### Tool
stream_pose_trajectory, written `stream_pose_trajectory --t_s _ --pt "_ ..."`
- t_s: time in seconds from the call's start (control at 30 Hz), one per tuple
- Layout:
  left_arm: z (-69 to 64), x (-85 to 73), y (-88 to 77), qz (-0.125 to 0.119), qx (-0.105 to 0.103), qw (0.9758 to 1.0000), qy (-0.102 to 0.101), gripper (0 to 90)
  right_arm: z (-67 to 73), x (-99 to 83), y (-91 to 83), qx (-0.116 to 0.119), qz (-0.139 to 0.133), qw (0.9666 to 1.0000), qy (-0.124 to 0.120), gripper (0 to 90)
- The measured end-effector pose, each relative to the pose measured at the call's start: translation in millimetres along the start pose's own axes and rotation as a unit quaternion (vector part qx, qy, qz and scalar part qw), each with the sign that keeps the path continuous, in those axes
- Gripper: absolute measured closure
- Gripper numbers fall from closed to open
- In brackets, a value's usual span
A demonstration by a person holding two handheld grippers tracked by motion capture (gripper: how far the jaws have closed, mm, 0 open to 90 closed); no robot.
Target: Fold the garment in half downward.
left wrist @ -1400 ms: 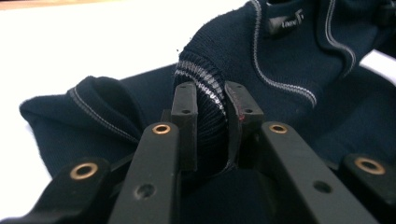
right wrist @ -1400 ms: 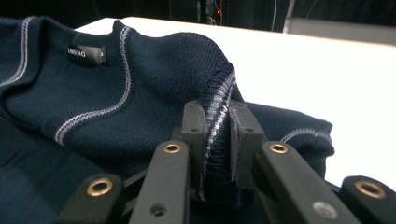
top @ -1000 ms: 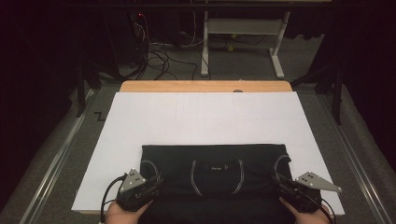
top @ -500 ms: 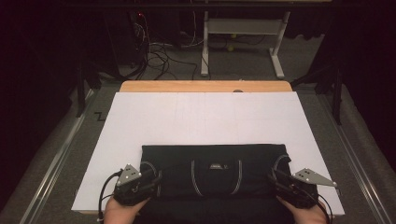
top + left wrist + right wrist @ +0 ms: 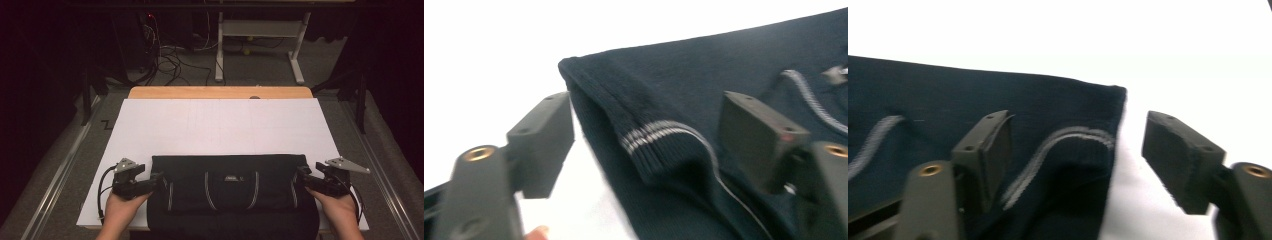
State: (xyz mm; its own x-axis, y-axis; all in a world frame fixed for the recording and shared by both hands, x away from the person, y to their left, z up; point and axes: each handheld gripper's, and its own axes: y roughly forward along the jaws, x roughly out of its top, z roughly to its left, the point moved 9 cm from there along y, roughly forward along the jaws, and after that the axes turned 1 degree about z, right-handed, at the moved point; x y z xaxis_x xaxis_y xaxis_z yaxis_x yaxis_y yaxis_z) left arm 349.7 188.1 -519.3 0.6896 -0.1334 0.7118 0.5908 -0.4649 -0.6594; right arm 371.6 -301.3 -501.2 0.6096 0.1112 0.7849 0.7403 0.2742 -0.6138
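Note:
A folded dark navy garment [image 5: 230,200] with pale striped trim lies at the near edge of the white sheet [image 5: 220,125]. My left gripper [image 5: 157,180] is at its left side edge and my right gripper [image 5: 301,176] at its right side edge. In the left gripper view the left gripper [image 5: 649,125] is open, its jaws having just been opening. A ribbed striped cuff [image 5: 659,140] lies loose between them, and the pads do not press on it. In the right gripper view the right gripper [image 5: 1083,150] has also just been opening and straddles the garment's corner [image 5: 1068,145] without touching it.
The sheet covers a wooden tabletop [image 5: 220,92] whose far edge shows bare. Metal rails [image 5: 60,170] run along both sides of the table. Beyond it, cables [image 5: 170,57] and a white stand [image 5: 260,30] sit on the floor.
Both pairs of jaws have opened and let go of the garment's side edges. Each hand has slid outward, away from the garment's middle. The garment lies flat as before.

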Motion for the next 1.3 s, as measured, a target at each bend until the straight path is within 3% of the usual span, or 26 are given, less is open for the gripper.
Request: stream_pose_trajectory --t_s 0.07,0.13,0.2,0.27,0.33,0.47,0.6,0.73,1.07,1.17,1.3 --pt "2.5 0.2 10.6 0.013 0.002 0.9999 -0.010 17.5 -4.3 -1.3 8.9 0.001 0.018 0.9998 0.011 16.3" --pt "1.6 -0.3 20.5 0.027 -0.003 0.9995 -0.015 17.5 -7.2 -3.5 17.8 0.003 0.032 0.9992 0.022 15.5" --pt "-0.5 -2.1 28.1 0.046 0.000 0.9989 -0.011 17.5 -6.7 -6.7 24.1 0.009 0.046 0.9986 0.024 15.4" --pt "-2.3 -2.8 32.3 0.051 0.017 0.9985 0.007 17.5 -4.9 -10.9 30.5 0.013 0.060 0.9979 0.022 15.6" --pt "-3.2 -4.0 33.7 0.059 0.048 0.9964 0.036 22.1 -2.3 -11.2 32.0 0.000 0.061 0.9981 0.000 26.4" --pt "-9.8 -5.6 32.5 0.056 0.034 0.9965 0.052 40.4 5.7 -12.3 31.9 -0.006 0.062 0.9975 -0.033 42.1" --pt "-17.0 -6.5 33.2 0.058 0.007 0.9970 0.052 61.3 13.4 -12.4 31.1 0.015 0.068 0.9967 -0.043 63.4" --pt "-17.4 -5.4 34.1 0.057 -0.007 0.9980 0.026 72.0 18.3 -12.2 31.8 0.036 0.073 0.9959 -0.039 77.9" --pt "-10.8 11.9 28.8 0.036 0.002 0.9986 0.038 77.0 13.4 -4.6 28.8 0.030 0.045 0.9977 -0.042 81.4" --pt "-6.9 24.3 30.5 0.034 0.013 0.9983 0.046 77.0 11.4 3.6 28.3 0.020 0.036 0.9978 -0.052 81.5" --pt "-3.9 43.2 33.9 0.020 0.018 0.9988 0.041 77.1 9.5 21.2 29.2 0.009 0.015 0.9982 -0.056 81.5"
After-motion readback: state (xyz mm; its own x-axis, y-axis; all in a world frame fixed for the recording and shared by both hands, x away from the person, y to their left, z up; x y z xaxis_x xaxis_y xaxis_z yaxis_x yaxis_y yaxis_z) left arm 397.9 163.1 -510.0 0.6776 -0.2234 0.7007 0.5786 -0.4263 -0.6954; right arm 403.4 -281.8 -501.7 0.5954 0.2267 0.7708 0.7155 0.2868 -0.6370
